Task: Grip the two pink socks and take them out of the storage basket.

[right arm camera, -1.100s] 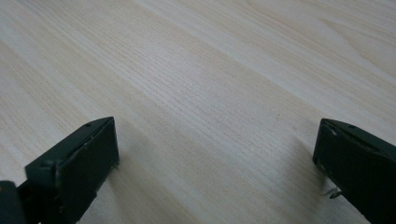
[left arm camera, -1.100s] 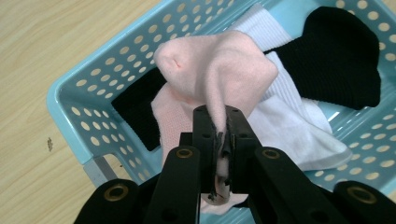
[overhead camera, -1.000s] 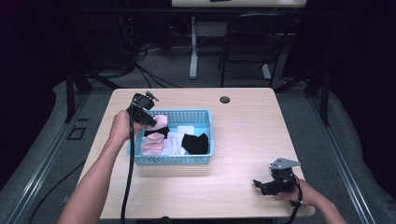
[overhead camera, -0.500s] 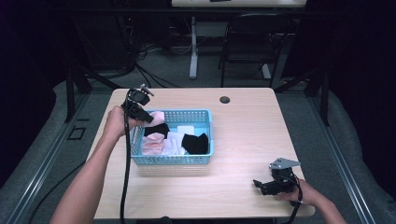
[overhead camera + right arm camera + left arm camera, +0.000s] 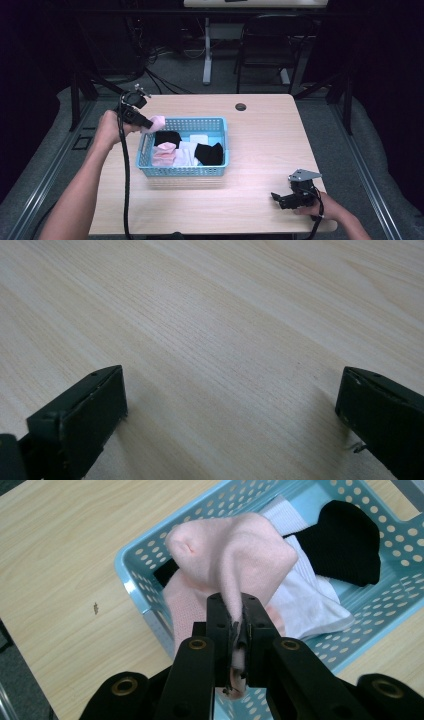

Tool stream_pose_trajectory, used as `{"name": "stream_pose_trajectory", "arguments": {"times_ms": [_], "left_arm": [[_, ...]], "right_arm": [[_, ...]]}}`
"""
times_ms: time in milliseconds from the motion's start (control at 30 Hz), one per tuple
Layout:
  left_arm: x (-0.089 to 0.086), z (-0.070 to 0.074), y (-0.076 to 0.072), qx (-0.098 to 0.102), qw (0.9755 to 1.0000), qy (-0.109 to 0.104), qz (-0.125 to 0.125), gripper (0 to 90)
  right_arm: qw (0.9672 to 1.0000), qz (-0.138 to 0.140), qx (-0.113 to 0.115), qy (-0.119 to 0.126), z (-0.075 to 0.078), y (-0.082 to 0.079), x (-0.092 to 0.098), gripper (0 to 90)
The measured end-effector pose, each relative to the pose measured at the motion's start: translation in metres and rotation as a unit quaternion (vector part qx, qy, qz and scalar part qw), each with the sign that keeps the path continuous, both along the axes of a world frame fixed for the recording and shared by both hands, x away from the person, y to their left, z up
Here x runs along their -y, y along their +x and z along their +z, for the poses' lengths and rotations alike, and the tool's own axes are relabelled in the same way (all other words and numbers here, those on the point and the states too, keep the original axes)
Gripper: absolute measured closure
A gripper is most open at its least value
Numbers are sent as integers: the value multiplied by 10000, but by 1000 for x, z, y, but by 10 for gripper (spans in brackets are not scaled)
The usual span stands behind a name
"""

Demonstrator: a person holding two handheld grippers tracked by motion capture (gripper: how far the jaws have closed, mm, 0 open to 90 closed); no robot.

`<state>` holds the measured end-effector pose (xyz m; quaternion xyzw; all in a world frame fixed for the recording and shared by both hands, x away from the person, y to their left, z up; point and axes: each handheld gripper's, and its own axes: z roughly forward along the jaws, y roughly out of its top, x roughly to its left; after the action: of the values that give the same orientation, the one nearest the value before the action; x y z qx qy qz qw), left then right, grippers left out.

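My left gripper (image 5: 145,121) is shut on a pink sock (image 5: 156,121) and holds it above the far left corner of the blue basket (image 5: 185,171). In the left gripper view the pink sock (image 5: 235,562) hangs pinched in my left gripper (image 5: 236,611), over the blue basket (image 5: 142,600). Inside lie another pink sock (image 5: 164,152), a white sock (image 5: 189,151) and black socks (image 5: 209,152). My right gripper (image 5: 280,197) rests near the table's front right edge. Its jaws stand wide open over bare wood in the right gripper view (image 5: 232,405), nothing between them.
A wooden table (image 5: 260,140) carries the basket left of centre. A round black cable hole (image 5: 241,106) sits near the far edge. A chair (image 5: 262,47) and a table leg (image 5: 207,50) stand beyond the table on the dark floor.
My left gripper has risen and drawn left and back, lifting the pink sock out of the basket to above its far left corner. The right gripper has stayed put.
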<state>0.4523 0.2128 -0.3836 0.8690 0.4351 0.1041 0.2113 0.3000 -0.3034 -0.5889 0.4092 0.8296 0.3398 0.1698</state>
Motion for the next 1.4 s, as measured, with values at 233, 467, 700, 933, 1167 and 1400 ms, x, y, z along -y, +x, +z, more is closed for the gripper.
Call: {"name": "stream_pose_trajectory", "arguments": {"times_ms": [233,467,700,933,1167,1400], "left_arm": [[-25,9,-5,69,9998,-25,202,844],[-46,11,-16,68,9991,7,429,844],[-81,2,-23,40,9963,-45,853,844],[-104,-5,-28,11,9925,-78,1217,844],[-125,-36,-33,-226,9877,0,1549,844],[-137,-63,-35,-410,9836,-42,1756,843]], "right_arm": [[10000,7,-8,13,0,0,0,0],[10000,-6,16,-15,0,0,0,0],[10000,-9,4,26,0,0,0,0],[10000,-10,4,27,0,0,0,0],[10000,-9,3,26,0,0,0,0],[10000,-7,4,28,0,0,0,0]]}}
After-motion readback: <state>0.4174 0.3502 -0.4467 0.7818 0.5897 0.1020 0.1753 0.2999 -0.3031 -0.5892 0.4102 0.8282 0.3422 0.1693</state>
